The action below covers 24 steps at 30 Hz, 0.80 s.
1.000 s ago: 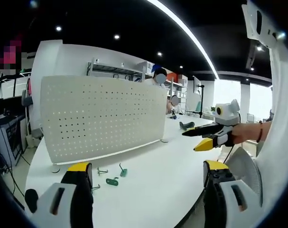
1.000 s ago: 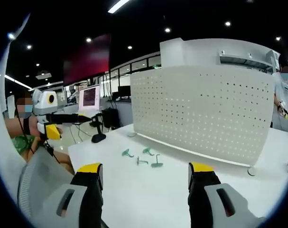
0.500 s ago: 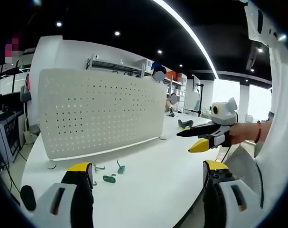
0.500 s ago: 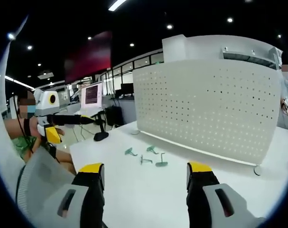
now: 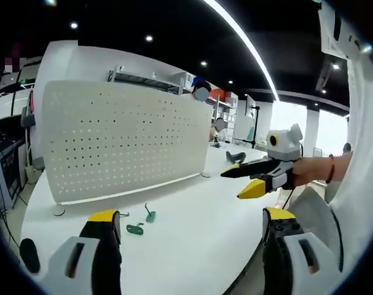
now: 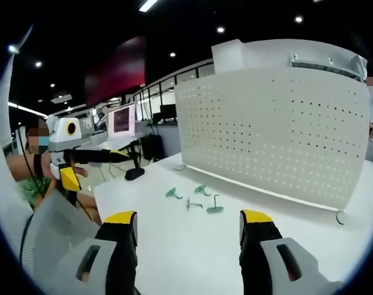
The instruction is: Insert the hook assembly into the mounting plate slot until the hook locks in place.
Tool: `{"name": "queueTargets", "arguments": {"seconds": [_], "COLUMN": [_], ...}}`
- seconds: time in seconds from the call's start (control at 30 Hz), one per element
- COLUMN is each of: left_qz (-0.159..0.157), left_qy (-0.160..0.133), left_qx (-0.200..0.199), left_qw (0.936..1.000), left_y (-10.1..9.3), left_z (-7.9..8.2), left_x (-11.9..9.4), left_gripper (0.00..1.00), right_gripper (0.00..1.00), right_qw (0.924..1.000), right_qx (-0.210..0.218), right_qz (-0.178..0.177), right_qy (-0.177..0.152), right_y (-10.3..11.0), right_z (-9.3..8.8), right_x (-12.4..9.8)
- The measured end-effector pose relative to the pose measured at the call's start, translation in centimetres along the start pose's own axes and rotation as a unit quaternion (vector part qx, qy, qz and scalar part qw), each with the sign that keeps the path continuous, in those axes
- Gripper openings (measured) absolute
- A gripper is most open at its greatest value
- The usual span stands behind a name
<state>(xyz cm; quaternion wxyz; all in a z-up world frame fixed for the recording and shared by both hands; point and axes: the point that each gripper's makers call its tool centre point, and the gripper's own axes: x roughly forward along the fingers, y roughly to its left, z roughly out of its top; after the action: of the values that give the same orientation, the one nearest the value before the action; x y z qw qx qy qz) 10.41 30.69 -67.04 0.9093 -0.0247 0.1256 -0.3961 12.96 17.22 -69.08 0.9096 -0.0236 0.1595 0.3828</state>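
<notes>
A: L gripper [image 5: 189, 224] — state?
B: Jaws wide apart, nothing between them. Yellow-tipped, rising from the bottom of the left gripper view, over the white table [image 5: 192, 209]

A: And the R one?
B: R gripper [image 6: 189, 221] same: jaws spread, holding nothing, bottom centre of the right gripper view. It also comes into the left gripper view at centre right [image 5: 251, 178], held up off the table by a hand [image 5: 306, 170], black jaw above, yellow one below, a gap between

A: Is the L one seen from the other side too?
B: Yes, mid left of the right gripper view, jaws gaping, held in the air off the table's edge

A: Hooks?
B: Small green hooks [image 6: 195, 198] lie loose on the table, centre of the right gripper view, just above the gap between the jaws, 4 or so. In the left gripper view they sit lower left [image 5: 140, 221], by the left jaw tip. Neither gripper touches them

A: Mounting plate?
B: White pegboard [image 6: 278, 135] standing upright on the table behind the hooks, upper right of the right gripper view; upper left in the left gripper view [image 5: 118, 144]. Hooks near its foot but apart from it; none seen hung on it

A: Anything else?
B: A monitor [image 6: 120, 121] far back, left of centre in the right gripper view
</notes>
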Motion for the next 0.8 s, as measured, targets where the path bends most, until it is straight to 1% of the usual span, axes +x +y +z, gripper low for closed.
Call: {"name": "queueTargets", "arguments": {"seconds": [0.27,0.47,0.6,0.73,0.8], "left_qz": [-0.01,-0.01,0.002,-0.001,0.002], "left_qy": [0.004,0.009,0.019,0.027,0.029], "left_qx": [0.0,-0.004,-0.013,-0.033,-0.041], "left_qw": [0.9999,0.9999,0.9997,0.9991,0.9987], "left_y": [-0.3,-0.2,0.5,0.8,1.1], "left_z": [-0.2,-0.6,-1.4,-2.1,-2.2], "left_x": [0.5,0.7,0.9,1.1,1.3], "left_gripper": [0.98,0.97,0.94,0.91,0.9], "right_gripper": [0.67,0.67,0.67,0.66,0.66], "right_qw": [0.9999,0.9998,0.9998,0.9998,0.9997], "right_qx": [0.002,0.003,0.013,0.016,0.018], "right_qz": [0.01,0.013,0.009,0.008,0.008], "right_qy": [0.008,0.013,0.012,0.012,0.012], "right_y": [0.5,0.7,0.8,1.0,1.1], "right_z": [-0.4,-0.8,-1.1,-1.3,-1.4], "right_x": [0.9,1.4,1.6,1.6,1.6]}}
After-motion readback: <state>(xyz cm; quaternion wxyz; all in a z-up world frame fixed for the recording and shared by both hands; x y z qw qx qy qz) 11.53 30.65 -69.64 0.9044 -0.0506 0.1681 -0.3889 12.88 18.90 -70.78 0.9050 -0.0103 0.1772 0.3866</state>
